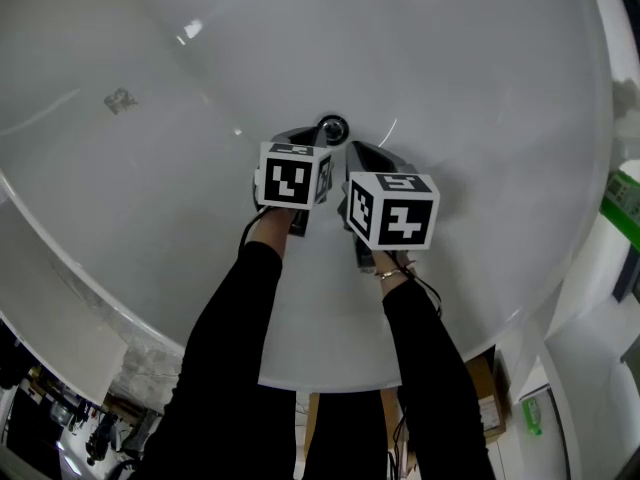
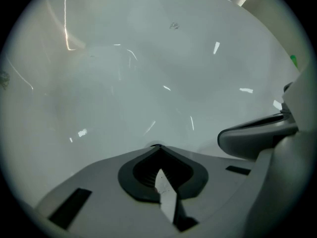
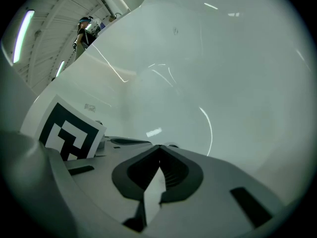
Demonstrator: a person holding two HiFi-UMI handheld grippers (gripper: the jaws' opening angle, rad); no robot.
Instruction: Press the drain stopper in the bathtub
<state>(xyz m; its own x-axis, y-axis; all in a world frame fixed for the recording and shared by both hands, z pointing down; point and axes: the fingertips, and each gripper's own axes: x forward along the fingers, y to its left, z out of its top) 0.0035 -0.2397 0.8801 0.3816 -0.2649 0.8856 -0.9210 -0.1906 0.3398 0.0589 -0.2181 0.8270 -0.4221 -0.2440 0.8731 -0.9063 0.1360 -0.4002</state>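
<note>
The round chrome drain stopper sits in the floor of the white bathtub. Both grippers are held low over it. My left gripper points at the stopper from just left of it, and its jaws are shut with nothing between them. My right gripper lies just right of and below the stopper, also shut and empty. From both gripper views the stopper is almost wholly hidden behind the closed tips. Whether either tip touches it cannot be told.
The tub's curved rim runs along the right and near side. A green-labelled bottle stands outside it at the right, and a cardboard box on the floor below. Black sleeves reach in from the near edge.
</note>
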